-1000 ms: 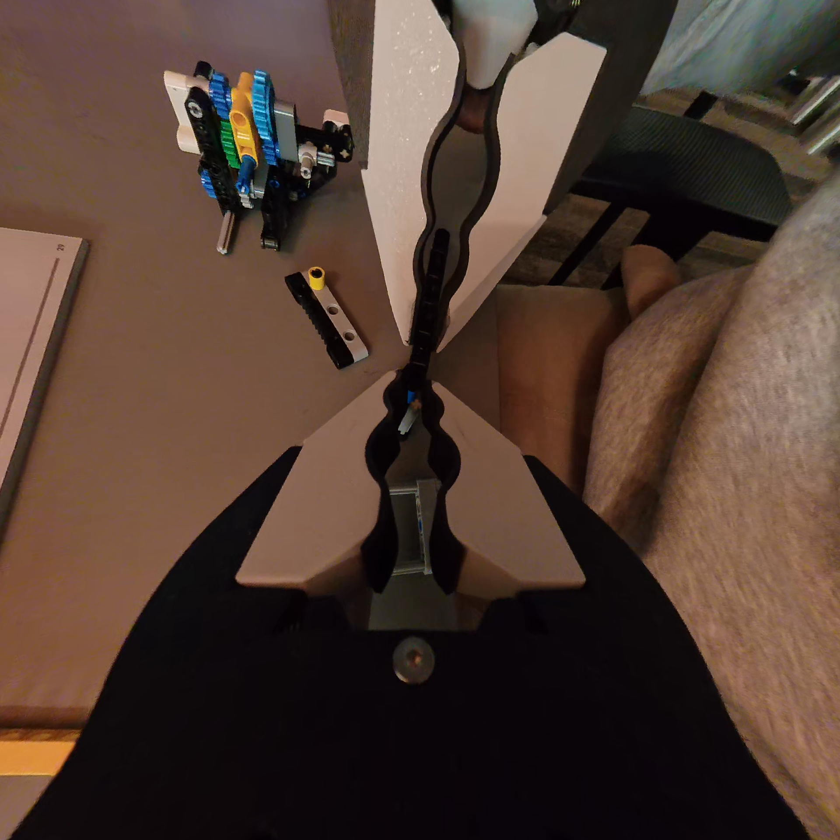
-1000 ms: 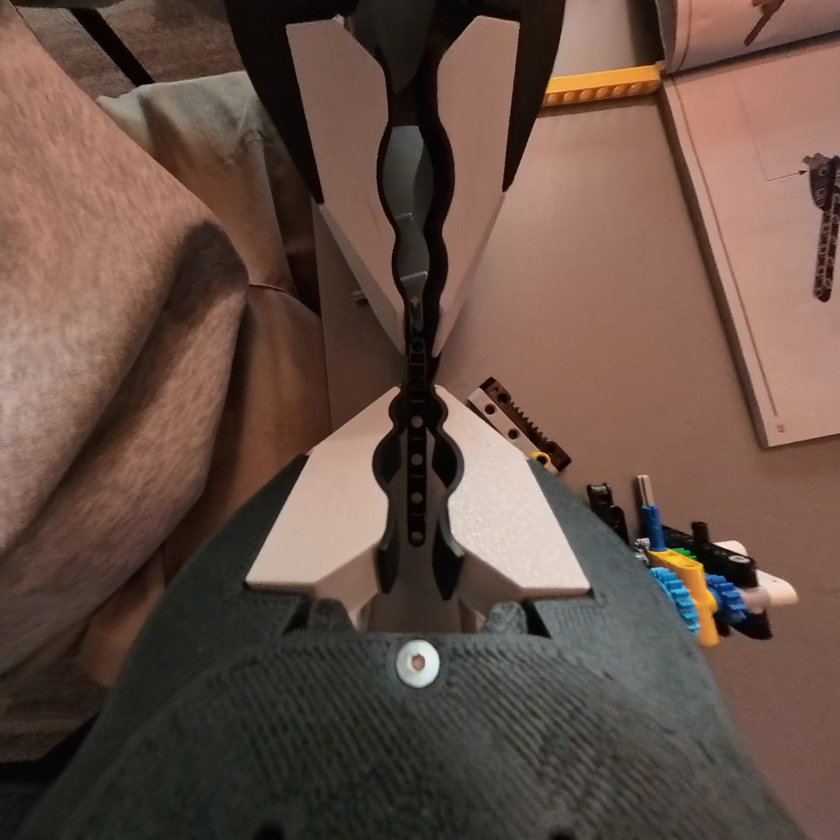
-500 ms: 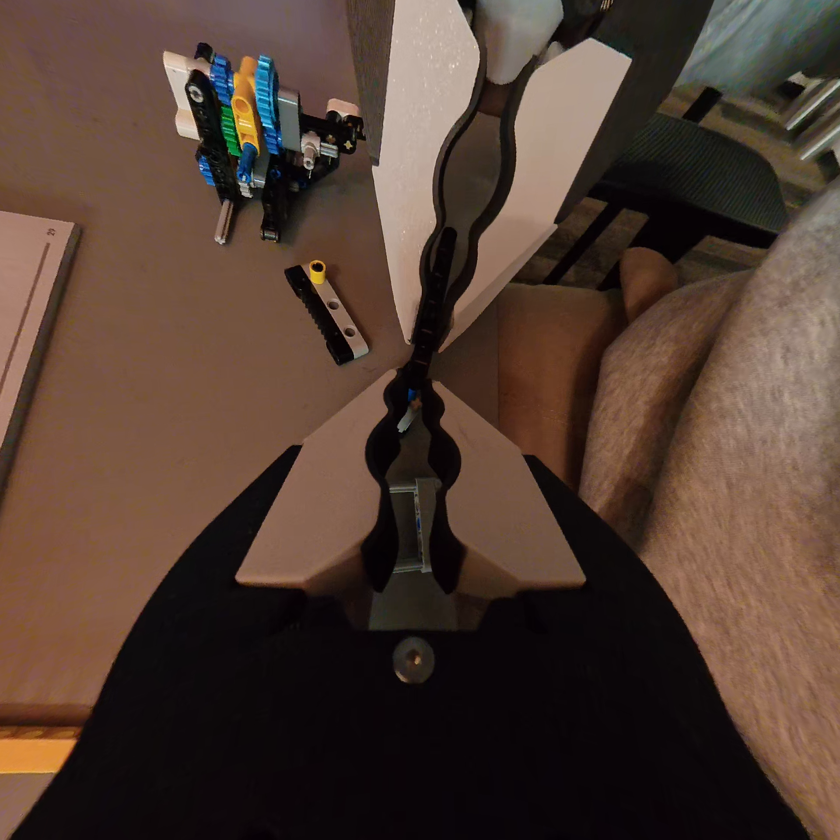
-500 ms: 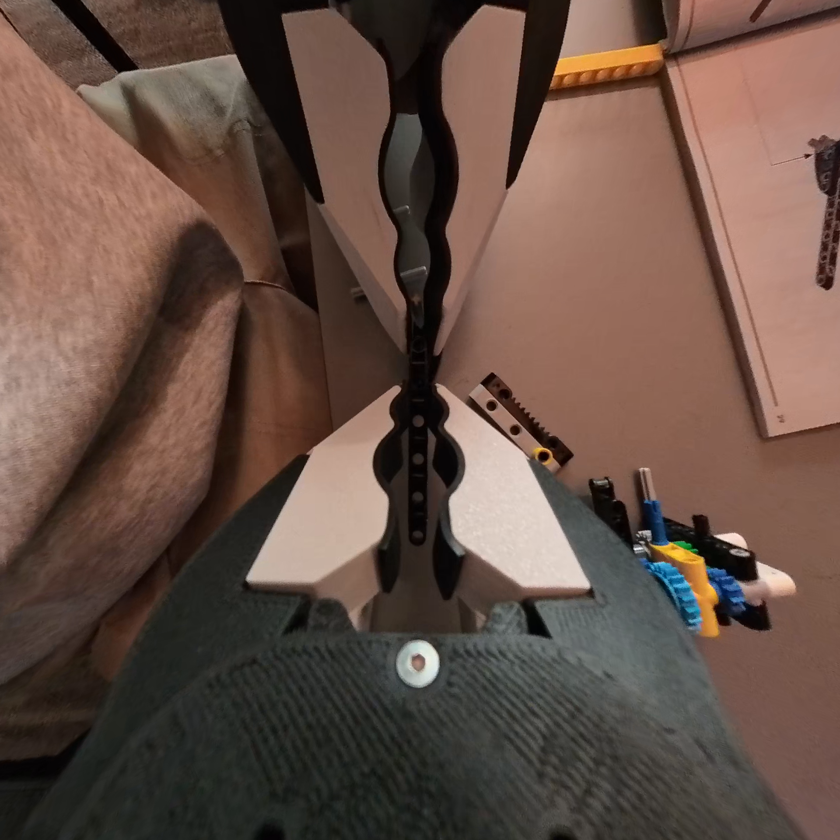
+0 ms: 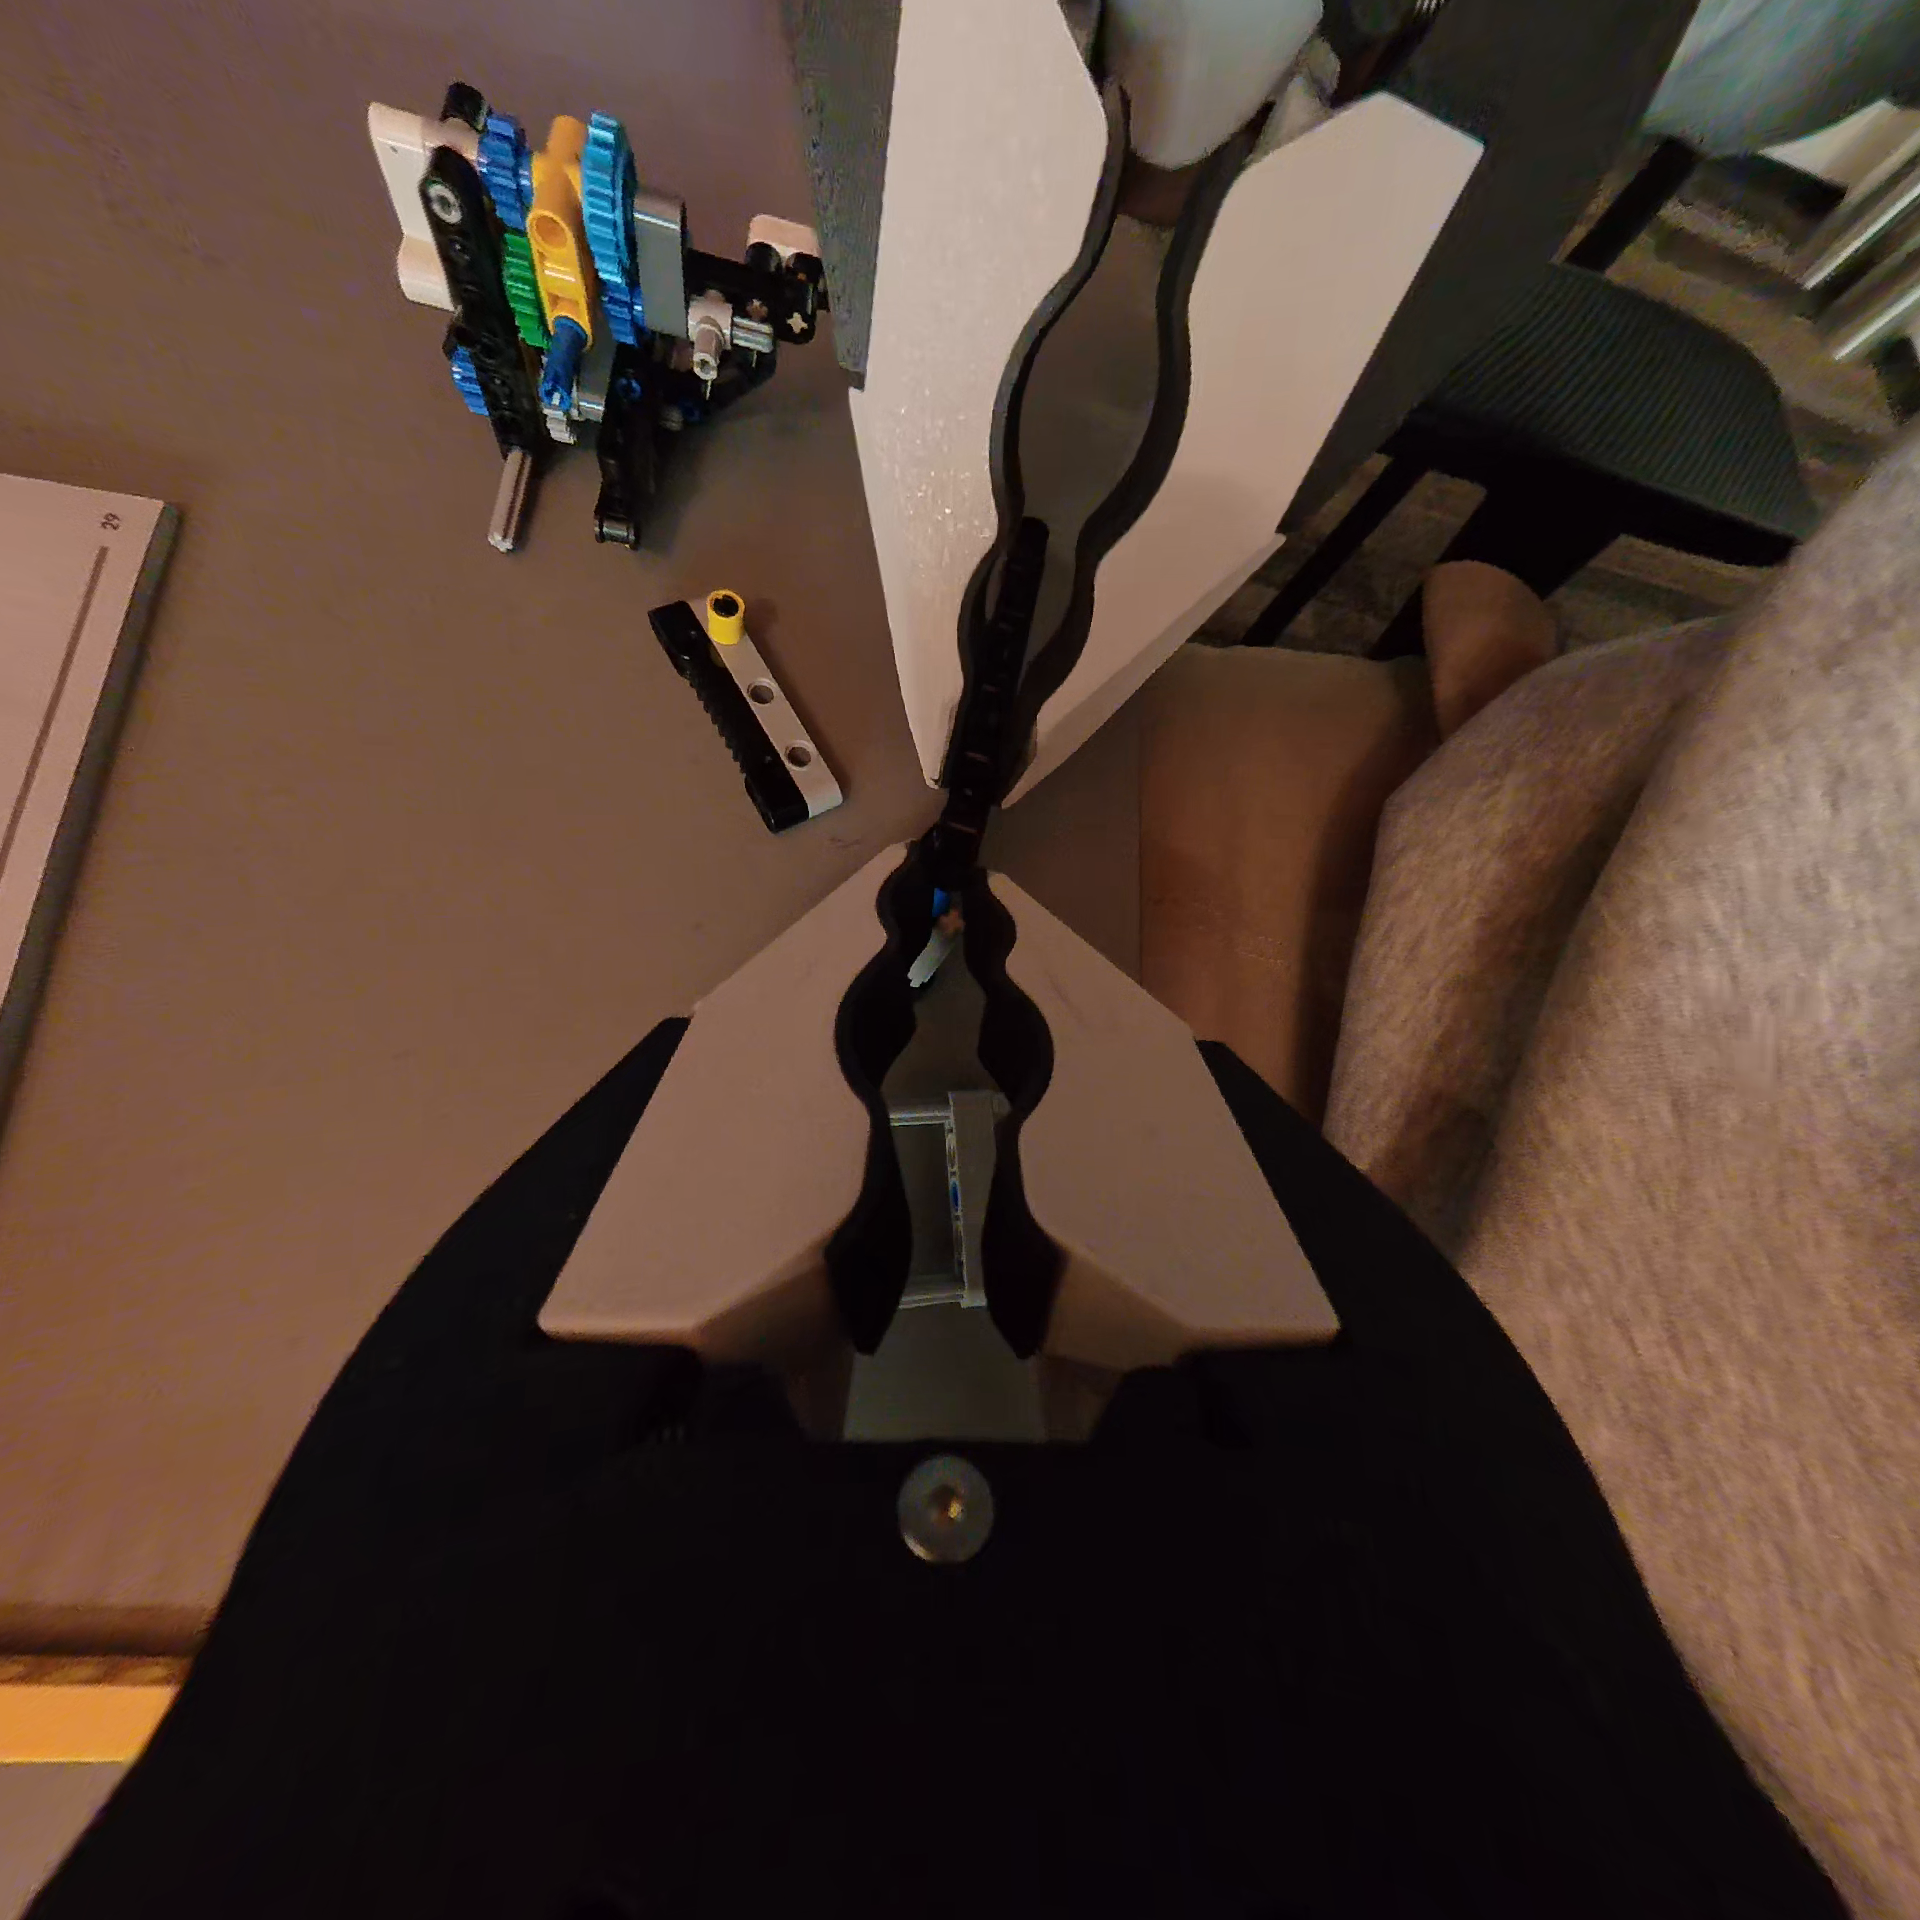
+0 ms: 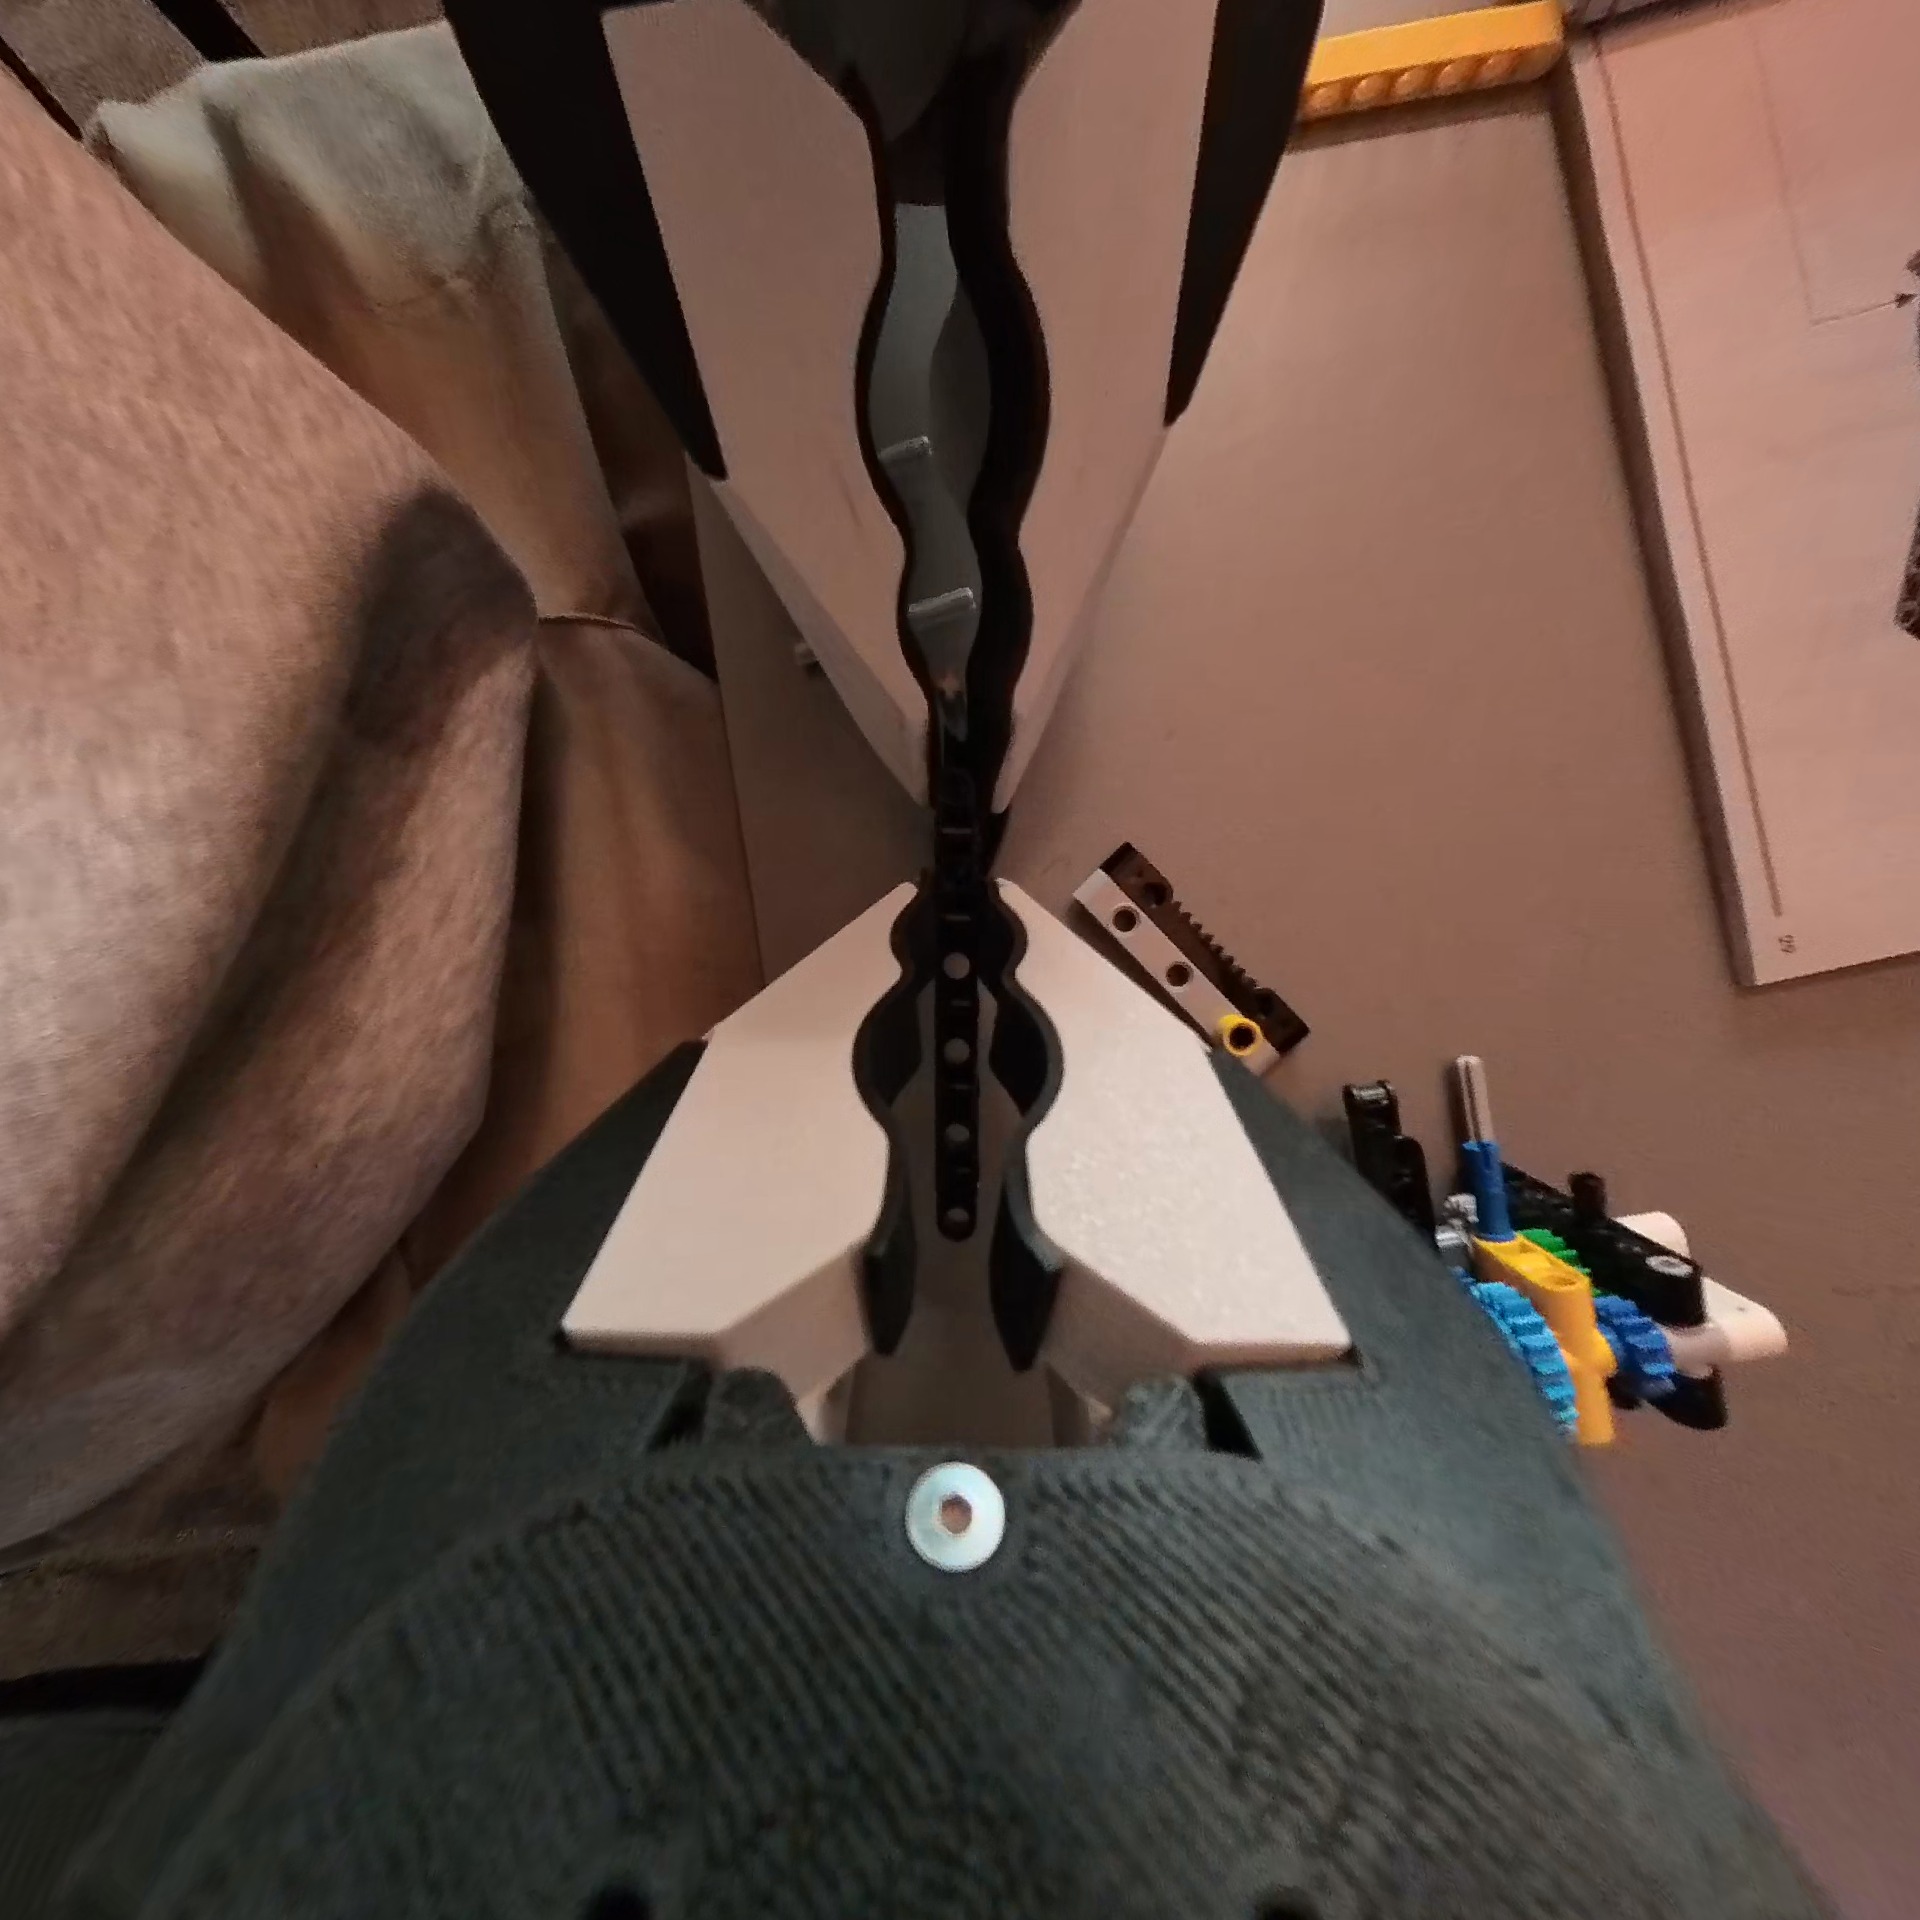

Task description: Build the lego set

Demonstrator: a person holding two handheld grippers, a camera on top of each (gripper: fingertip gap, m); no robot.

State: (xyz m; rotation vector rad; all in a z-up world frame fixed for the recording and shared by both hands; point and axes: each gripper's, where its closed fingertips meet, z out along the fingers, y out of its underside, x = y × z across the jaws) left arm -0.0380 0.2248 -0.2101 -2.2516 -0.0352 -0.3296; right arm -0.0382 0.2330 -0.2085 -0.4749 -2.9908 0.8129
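My left gripper (image 5: 948, 878) is shut on a grey lego piece (image 5: 954, 1195) with a blue pin near its tip. My right gripper (image 6: 961, 883) is shut on a long black beam (image 6: 956, 1081) with a row of holes. The two grippers meet tip to tip above the table's edge. The beam's end reaches into the left gripper's tips. In the left wrist view the right gripper (image 5: 971, 790) comes in from the top with the black beam (image 5: 1003, 644). In the right wrist view the left gripper (image 6: 961, 800) comes in from the top with the grey piece (image 6: 925, 520).
A built assembly (image 5: 561, 281) with blue gears, yellow and green parts lies on the brown table (image 5: 364, 935); it also shows in the right wrist view (image 6: 1558, 1299). A black toothed rack on a white beam (image 5: 748, 707) lies nearer. An instruction booklet (image 6: 1766, 520), a yellow beam (image 6: 1423, 57), a person's fuzzy clothing (image 5: 1610, 1143). The tips of both grippers are at nearly the same place.
Both grippers stay shut and tip to tip. The pair has drifted slightly, and the right gripper has tilted a little in the left wrist view.
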